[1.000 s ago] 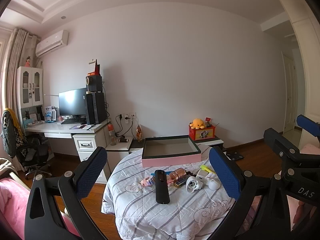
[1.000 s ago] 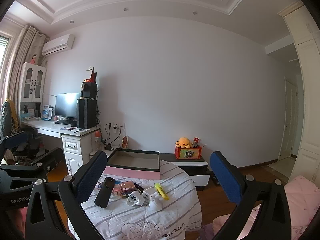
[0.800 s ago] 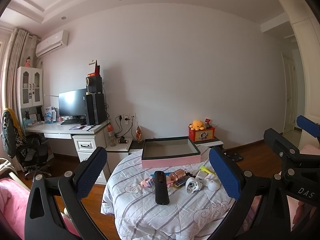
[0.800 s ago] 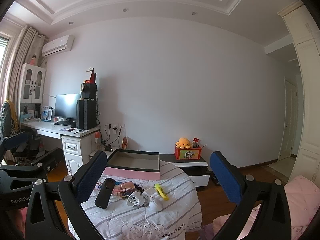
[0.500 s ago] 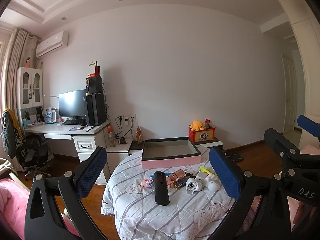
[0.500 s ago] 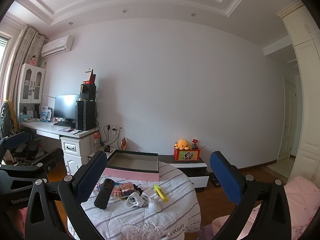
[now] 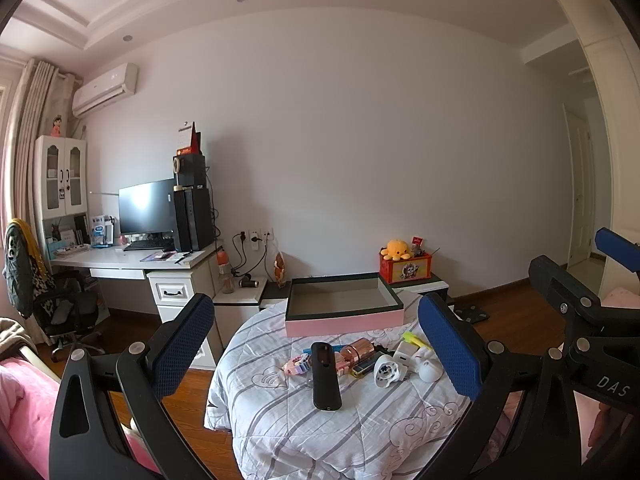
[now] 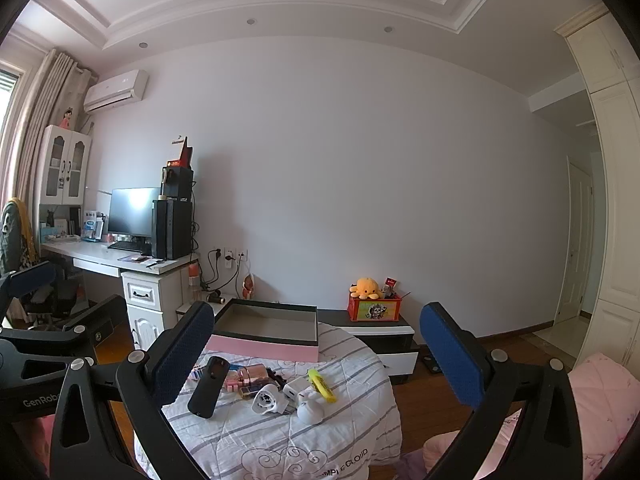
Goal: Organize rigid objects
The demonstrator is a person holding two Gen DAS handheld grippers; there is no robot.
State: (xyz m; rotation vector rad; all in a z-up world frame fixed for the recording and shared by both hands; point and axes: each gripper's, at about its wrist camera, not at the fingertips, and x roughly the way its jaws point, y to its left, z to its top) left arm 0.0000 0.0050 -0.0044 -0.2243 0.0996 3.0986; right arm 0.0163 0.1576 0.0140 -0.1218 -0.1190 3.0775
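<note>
Your left gripper (image 7: pixel 316 344) stands with its blue pads wide apart, grasping nothing, and from its camera the scene has barely shifted since a second ago: the round quilt-covered table (image 7: pixel 280 432) sits a touch lower between the fingers. At the table's far edge the pink tray (image 7: pixel 344 322) with its dark rim lies open, its grey floor bare. Nearer you than the tray lies the clutter: a black remote-shaped case (image 7: pixel 326 376), a copper cylinder (image 7: pixel 357 351), a white round gadget (image 7: pixel 386 371) and a yellow highlighter (image 7: pixel 414 338), all on the quilt.

Your right gripper (image 8: pixel 316 344) is likewise spread and empty. Its view has hardly changed either. The tray (image 8: pixel 266 338) shows an empty inside, and the black case (image 8: pixel 209 386), highlighter (image 8: pixel 321 386) and white gadget (image 8: pixel 266 399) lie just in front of it.
</note>
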